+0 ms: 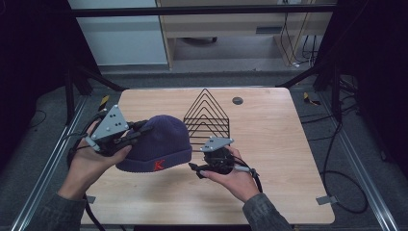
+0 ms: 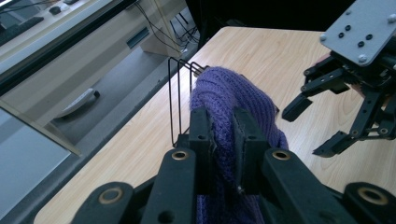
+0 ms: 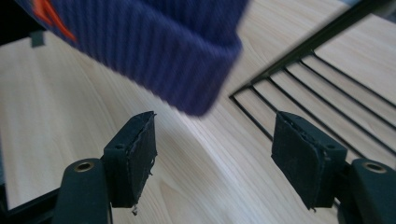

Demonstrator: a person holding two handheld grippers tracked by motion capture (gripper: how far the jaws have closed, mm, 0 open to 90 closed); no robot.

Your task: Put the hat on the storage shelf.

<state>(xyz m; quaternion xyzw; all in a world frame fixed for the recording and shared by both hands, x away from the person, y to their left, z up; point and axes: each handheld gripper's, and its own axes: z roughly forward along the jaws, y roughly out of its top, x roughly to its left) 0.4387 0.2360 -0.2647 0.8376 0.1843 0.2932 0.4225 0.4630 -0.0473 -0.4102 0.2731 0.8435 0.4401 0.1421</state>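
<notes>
- Your left gripper (image 2: 223, 140) has its jaws pinched on a fold of the dark purple ribbed knit beanie (image 1: 156, 143) — in the left gripper view the knit is squeezed between the two black pads and bulges up beyond them.
- Your right gripper (image 3: 219, 154) has its jaws spread with nothing between them; the beanie's folded cuff hangs just above and beyond the pads, not touching either.
- In the high view the beanie sits at the left-centre of the light wooden table (image 1: 279, 139), held by its crown side at your left hand (image 1: 91, 161), with the cuff turned toward you.
- The black wire rack of nested triangular dividers (image 1: 207, 115) stands just behind the beanie, at its right.
- The beanie is rounded and ribbed, with a thick turned-up cuff.
- On the cuff is a red-orange mark that looks like a "K" — the only writing you can read.
</notes>
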